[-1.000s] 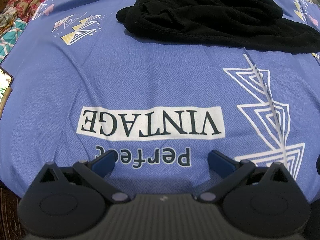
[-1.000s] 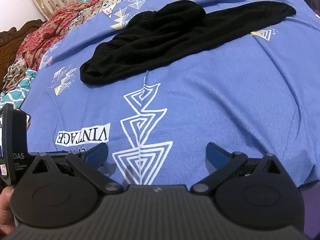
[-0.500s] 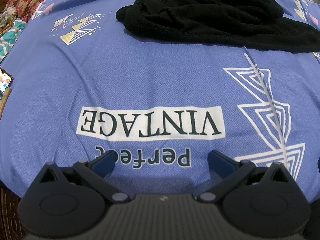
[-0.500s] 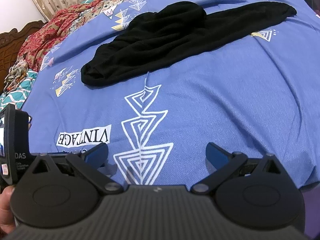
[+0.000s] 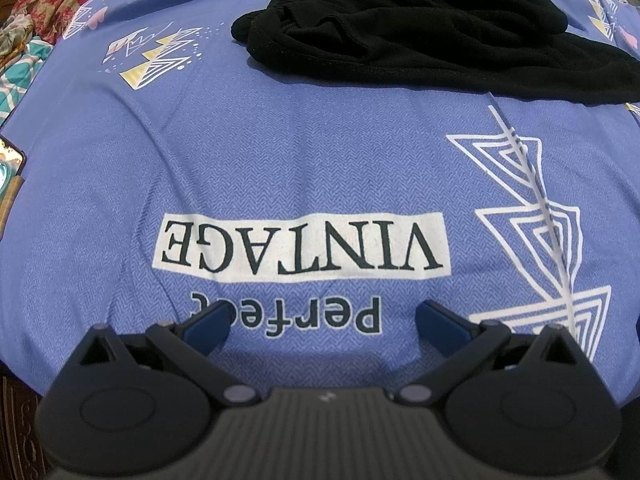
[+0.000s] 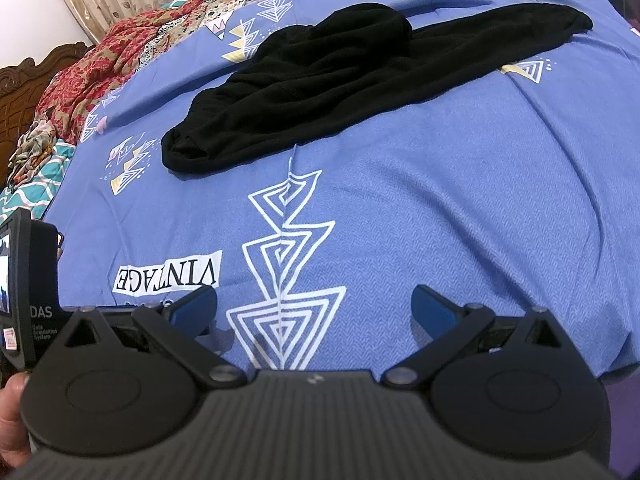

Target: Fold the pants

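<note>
A bed covered by a periwinkle-blue woven sheet (image 5: 304, 152) printed with white nested triangles and the words "perfect VINTAGE" fills both views. On it, toward the far side, lies a pair of black soft-knit pants (image 5: 420, 28), rumpled and bunched rather than flat; in the right wrist view the pants (image 6: 352, 80) run slantwise, with a gathered, open end nearest the lower left and one long leg reaching to the upper right. Beyond the sheet's far left edge sits a red and gold patterned quilt (image 6: 96, 64), with a teal and white zigzag cloth (image 6: 36, 184) beside it and a carved dark wooden headboard (image 6: 24, 92) behind. The left gripper (image 5: 322, 322), black with blue pads, hovers low over the near part of the sheet above the printed words, its jaws spread wide and holding nothing; the pants lie well ahead of it, slightly to its right, with bare sheet between. The right gripper (image 6: 314, 306) sits above the white triangle motif, its jaws likewise parted and empty, the pants well apart and straight ahead. At that view's left edge appear a black device labelled "DAS" (image 6: 28, 292) and part of a hand (image 6: 12, 420).
</note>
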`<state>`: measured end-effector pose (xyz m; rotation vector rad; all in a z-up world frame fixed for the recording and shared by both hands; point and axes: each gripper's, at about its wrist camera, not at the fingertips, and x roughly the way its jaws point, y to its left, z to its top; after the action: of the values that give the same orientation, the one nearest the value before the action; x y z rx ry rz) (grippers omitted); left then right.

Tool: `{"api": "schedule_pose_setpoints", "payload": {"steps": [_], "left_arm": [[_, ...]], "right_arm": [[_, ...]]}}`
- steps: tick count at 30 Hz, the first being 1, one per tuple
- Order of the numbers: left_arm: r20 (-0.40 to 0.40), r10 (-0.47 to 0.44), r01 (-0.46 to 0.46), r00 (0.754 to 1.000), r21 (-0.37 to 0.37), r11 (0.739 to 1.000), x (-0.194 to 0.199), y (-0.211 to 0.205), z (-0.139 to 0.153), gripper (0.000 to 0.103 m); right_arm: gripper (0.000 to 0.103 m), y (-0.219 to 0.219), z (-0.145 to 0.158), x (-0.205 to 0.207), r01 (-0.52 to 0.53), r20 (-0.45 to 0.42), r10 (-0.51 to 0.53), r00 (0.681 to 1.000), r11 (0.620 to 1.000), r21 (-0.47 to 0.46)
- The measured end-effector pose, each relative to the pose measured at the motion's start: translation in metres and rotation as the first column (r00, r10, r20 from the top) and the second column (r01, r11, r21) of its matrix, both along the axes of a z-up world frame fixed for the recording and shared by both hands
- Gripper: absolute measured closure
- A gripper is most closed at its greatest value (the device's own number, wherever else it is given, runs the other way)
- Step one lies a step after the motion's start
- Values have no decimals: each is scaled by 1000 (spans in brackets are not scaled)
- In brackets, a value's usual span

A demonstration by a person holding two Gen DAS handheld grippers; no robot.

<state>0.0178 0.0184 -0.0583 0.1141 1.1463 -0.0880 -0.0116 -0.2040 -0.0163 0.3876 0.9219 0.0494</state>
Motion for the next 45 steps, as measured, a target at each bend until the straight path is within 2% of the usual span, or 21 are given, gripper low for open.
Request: {"api": "schedule_pose_setpoints", "payload": {"steps": [45], "left_arm": [[-1,1,-1,1000,2,1000,1,-1,0,0]], "right_arm": [[0,2,3,-3,3,22,-3,1000,1000,2]]}}
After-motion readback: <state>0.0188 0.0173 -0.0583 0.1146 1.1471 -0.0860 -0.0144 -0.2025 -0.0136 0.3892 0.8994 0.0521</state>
